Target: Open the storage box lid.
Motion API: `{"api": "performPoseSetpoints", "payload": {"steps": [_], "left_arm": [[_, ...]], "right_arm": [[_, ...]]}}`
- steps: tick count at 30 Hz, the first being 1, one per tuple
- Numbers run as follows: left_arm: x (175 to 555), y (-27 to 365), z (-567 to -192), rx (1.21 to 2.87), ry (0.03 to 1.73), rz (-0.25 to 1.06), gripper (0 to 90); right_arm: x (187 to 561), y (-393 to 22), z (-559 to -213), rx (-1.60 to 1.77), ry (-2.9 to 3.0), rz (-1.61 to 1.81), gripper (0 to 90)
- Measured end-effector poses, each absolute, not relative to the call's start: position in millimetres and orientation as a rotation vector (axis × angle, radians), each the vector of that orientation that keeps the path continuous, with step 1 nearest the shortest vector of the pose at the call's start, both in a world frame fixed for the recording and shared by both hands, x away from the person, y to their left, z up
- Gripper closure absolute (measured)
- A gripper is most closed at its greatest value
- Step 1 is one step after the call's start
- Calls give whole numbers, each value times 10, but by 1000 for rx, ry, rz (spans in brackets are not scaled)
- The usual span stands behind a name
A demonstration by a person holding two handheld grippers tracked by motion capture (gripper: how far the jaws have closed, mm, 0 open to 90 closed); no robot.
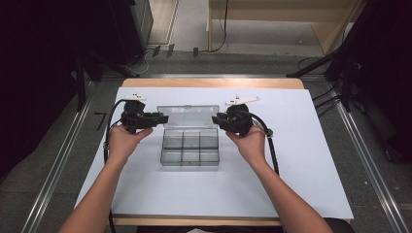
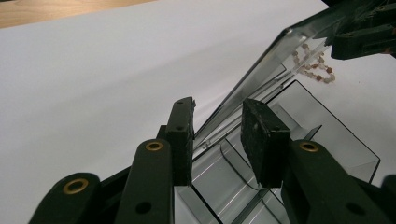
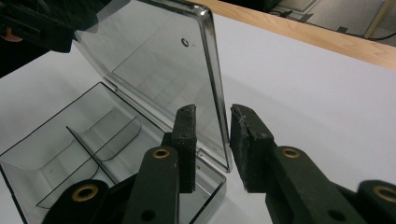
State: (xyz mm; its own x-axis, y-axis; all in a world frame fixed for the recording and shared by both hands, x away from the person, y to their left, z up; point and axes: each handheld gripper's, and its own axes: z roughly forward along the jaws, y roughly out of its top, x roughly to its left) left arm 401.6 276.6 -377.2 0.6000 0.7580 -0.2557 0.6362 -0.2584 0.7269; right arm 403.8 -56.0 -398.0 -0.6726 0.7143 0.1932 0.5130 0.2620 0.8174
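A clear plastic compartment box (image 1: 189, 154) lies mid-table with its lid (image 1: 187, 115) raised at the back. My left gripper (image 1: 163, 118) is at the lid's left edge and my right gripper (image 1: 216, 120) at its right edge. In the left gripper view the lid (image 2: 261, 79) runs edge-on through the gap of the left gripper (image 2: 218, 103), above the compartments (image 2: 327, 135). In the right gripper view the lid's edge (image 3: 215, 93) stands inside the right gripper (image 3: 213, 108), with a gap to the pads. Both are open around the lid.
A white sheet (image 1: 291, 160) covers the wooden table (image 1: 214, 83), with bare room left and right of the box. A short string of pale and brown beads (image 2: 314, 65) shows through the lid near the other gripper (image 2: 364, 32). Dark stands and cables ring the table.
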Motion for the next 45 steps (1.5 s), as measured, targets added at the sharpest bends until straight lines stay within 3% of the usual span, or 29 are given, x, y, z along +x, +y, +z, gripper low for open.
{"api": "performPoseSetpoints", "payload": {"steps": [45], "left_arm": [[4281, 2707, -3902, 1943, 1189, 155, 652]], "right_arm": [[4286, -455, -4143, 1221, 2319, 1326, 694]]}}
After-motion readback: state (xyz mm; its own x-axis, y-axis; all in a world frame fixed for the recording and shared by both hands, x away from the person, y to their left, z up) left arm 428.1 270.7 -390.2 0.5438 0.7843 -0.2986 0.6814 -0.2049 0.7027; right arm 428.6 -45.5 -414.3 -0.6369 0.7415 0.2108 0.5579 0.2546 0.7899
